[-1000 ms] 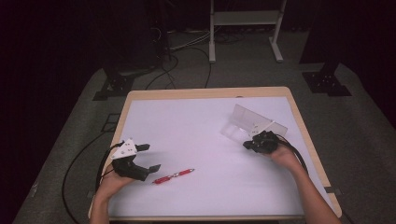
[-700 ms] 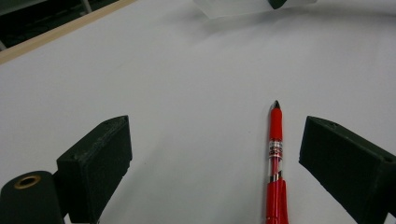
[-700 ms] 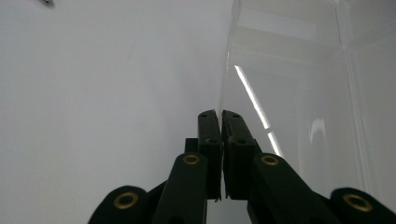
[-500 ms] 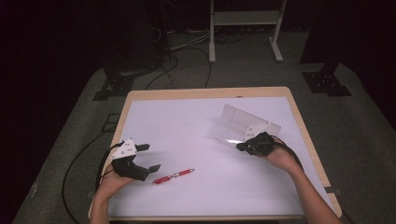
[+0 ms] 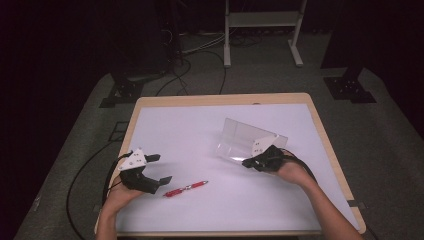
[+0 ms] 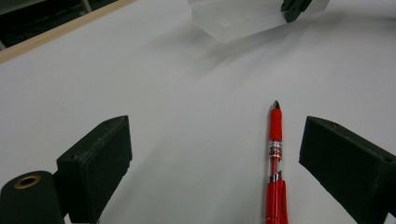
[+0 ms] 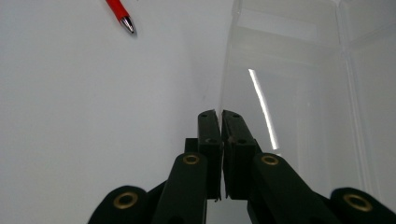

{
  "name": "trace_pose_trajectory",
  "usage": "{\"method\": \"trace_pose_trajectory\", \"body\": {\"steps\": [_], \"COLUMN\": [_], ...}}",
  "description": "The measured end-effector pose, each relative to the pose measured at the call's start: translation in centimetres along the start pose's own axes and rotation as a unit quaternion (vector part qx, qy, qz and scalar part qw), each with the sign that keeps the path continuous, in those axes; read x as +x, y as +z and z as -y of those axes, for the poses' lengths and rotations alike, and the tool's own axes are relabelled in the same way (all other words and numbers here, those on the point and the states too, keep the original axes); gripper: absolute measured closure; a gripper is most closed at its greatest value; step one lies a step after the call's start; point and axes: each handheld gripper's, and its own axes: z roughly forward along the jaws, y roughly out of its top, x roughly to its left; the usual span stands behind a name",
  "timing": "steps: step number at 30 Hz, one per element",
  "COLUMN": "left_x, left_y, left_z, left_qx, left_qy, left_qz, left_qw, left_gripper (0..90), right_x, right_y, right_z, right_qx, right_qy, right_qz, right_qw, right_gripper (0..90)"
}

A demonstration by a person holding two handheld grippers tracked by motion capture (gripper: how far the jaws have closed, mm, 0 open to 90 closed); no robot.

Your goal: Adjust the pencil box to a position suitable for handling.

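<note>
Your right gripper pinches the clear plastic box's wall on the white table, your left gripper spread wide around a red pen with unreadable print.

The pen lies on the table (left of the box).

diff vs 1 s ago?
The right hand-held gripper, shut on the wall of the clear box, has dragged the box toward the left and nearer the person, and the box has tipped up. The left hand-held gripper stayed open beside the red pen, which hasn't moved.
</note>
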Motion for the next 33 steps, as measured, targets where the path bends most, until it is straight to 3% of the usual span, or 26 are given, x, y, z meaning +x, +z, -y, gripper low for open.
{"method": "trace_pose_trajectory", "body": {"steps": [19,33], "left_x": [-0.1,-0.1], "left_y": [-0.1,-0.2], "left_z": [-0.1,-0.1], "left_qx": [-0.003,-0.003], "left_qy": [0.001,0.002], "left_qz": [0.002,0.000], "left_qw": [1.0000,1.0000], "left_gripper": [8.8,8.7], "right_x": [1.4,1.8], "right_y": [3.4,5.0], "right_z": [-2.1,-2.1], "right_qx": [0.009,0.014], "right_qy": [-0.029,-0.026], "right_qz": [-0.044,-0.062], "right_qw": [0.9985,0.9976], "right_gripper": [86.7,86.6]}}
